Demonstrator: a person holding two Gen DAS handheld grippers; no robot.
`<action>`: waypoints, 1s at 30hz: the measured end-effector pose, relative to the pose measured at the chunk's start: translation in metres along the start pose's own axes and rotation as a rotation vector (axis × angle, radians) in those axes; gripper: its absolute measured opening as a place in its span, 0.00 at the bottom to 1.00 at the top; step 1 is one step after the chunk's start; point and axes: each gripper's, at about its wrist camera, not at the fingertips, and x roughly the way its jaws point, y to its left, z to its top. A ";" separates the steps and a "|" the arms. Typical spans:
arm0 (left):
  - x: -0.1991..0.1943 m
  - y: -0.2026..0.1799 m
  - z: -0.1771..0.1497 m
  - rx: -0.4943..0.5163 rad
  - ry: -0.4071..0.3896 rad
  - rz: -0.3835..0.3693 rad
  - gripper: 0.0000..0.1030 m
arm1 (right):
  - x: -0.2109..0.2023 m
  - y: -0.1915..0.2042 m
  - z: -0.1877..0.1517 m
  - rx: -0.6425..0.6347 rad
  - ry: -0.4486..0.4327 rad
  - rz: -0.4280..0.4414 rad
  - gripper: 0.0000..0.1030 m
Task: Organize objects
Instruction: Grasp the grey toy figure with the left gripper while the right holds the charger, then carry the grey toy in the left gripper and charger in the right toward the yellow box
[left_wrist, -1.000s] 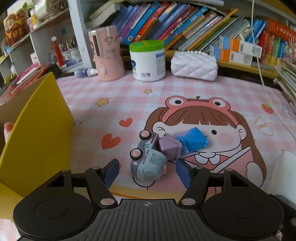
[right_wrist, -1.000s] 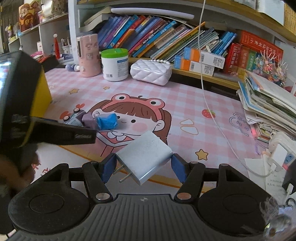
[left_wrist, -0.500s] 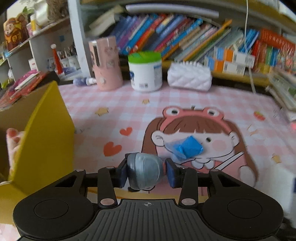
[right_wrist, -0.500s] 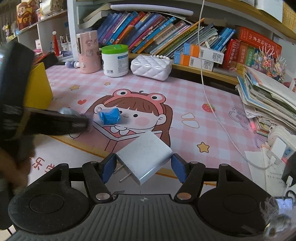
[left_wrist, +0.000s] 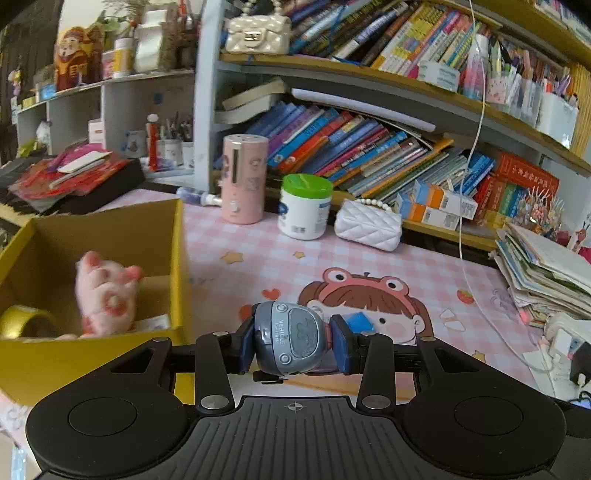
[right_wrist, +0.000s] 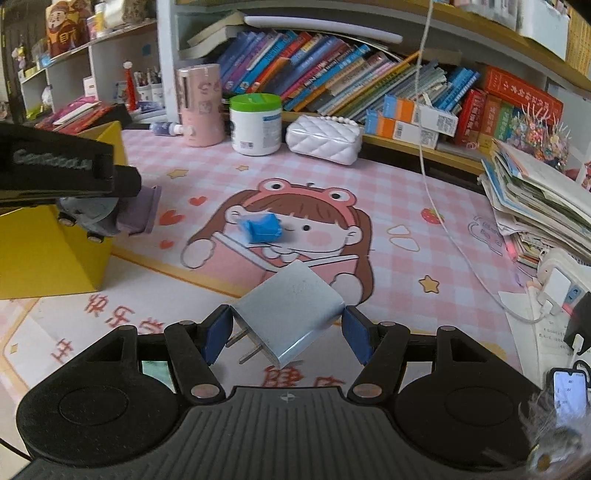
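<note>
Toy car (left_wrist: 291, 341) glossy grey plastic; charger (right_wrist: 291, 314) matt white plastic; box (left_wrist: 110, 354) yellow cardboard.

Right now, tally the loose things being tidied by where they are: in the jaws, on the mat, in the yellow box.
In jaws: 2 (toy truck, charger plug)
On mat: 1 (blue packet)
In yellow box: 2 (pink plush, tape roll)
Total: 5

The gold tape roll (left_wrist: 20, 319) in the yellow box (left_wrist: 177, 266) is cut by the left edge of the picture; the pink plush toy (left_wrist: 105, 291) beside it is blurred; the blue packet (left_wrist: 359, 320) is mostly hidden behind the left gripper (left_wrist: 293, 345); the phone (right_wrist: 569, 393) text is too small to read.
</note>
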 end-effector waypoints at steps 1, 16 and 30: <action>-0.005 0.005 -0.002 -0.005 -0.001 0.002 0.38 | -0.003 0.004 -0.001 -0.003 -0.002 0.002 0.61; -0.082 0.103 -0.043 -0.073 0.018 0.118 0.38 | -0.046 0.104 -0.017 -0.090 -0.028 0.089 0.61; -0.126 0.170 -0.072 -0.112 0.035 0.159 0.38 | -0.075 0.177 -0.039 -0.117 -0.023 0.130 0.61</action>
